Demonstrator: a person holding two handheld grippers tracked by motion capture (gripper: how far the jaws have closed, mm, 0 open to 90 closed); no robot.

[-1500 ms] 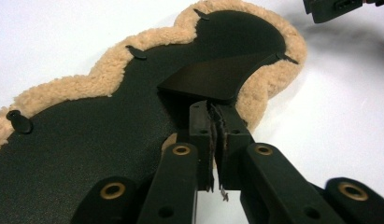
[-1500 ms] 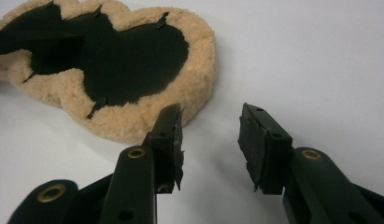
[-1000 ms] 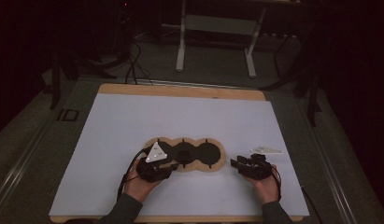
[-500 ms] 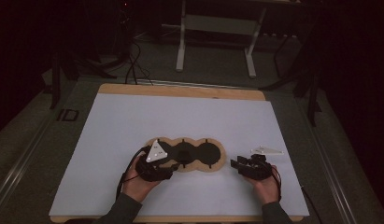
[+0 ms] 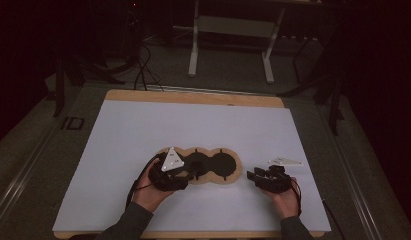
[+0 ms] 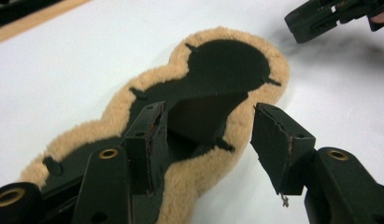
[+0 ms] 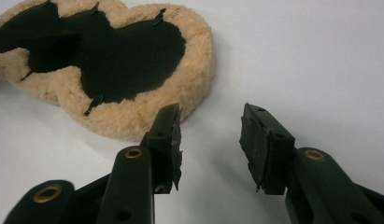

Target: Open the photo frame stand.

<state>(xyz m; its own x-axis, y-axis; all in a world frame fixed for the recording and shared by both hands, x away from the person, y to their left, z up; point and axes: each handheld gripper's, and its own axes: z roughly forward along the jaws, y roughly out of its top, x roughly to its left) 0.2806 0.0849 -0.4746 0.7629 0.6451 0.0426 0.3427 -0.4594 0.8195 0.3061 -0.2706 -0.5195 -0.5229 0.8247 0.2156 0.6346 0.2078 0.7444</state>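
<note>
A tan fleece pad with a black three-lobed middle lies flat on the white table top. My left gripper is at its left end. In the left gripper view the jaws of the left gripper have just been opening and stand open. The pad's fleece rim lies between them and the pads do not press on it. My right gripper rests just right of the pad. Seen close up, the right gripper is open over bare table, short of the fleece pad.
The white sheet covers a wooden table whose edge shows at the back. Beyond it stand a pale metal frame and loose cables on the floor. The right gripper also shows far off in the left gripper view.
</note>
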